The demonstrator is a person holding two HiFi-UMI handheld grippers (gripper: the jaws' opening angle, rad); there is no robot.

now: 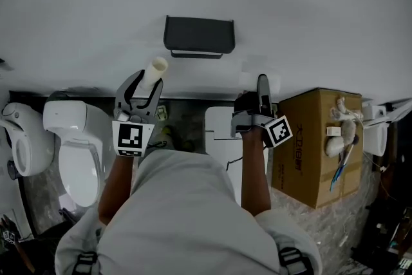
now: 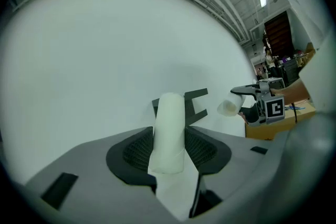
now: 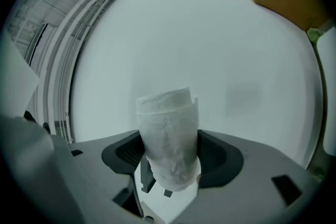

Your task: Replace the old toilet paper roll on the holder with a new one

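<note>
1. While both claws are raised toward the white wall (image 1: 309,3), the dark holder (image 1: 198,35) mounted on it shows no roll in the head view. Taking the old one off therefore looks done.
2. The left claw (image 1: 147,84) is closed on a slim, smooth, cream tube (image 1: 157,67). In the left gripper view its pads (image 2: 137,150) press the tube's lower sides. The rest of the tube stands up past the jaws, just below and to the left of the holder and not touching it.
3. The right claw (image 1: 262,84) is clamped around a wrinkled white paper roll (image 3: 169,134). It grips the roll by its lower half, and the ragged upper end stands free against the wall. This claw sits lower than the holder and off to its right, well apart from it.
4. My judgement is that the smooth tube is the spent roll or its bare core, and the crinkled paper roll is the replacement. Neither is thick, so I cannot be certain which is which.
5. What remains, as I judge it, is seating the paper roll in the holder and letting go of it. The tube then needs to be put aside somewhere.
6. Below the claws are a toilet (image 1: 77,158) on the left and a cardboard box (image 1: 309,145) on the right.
</note>
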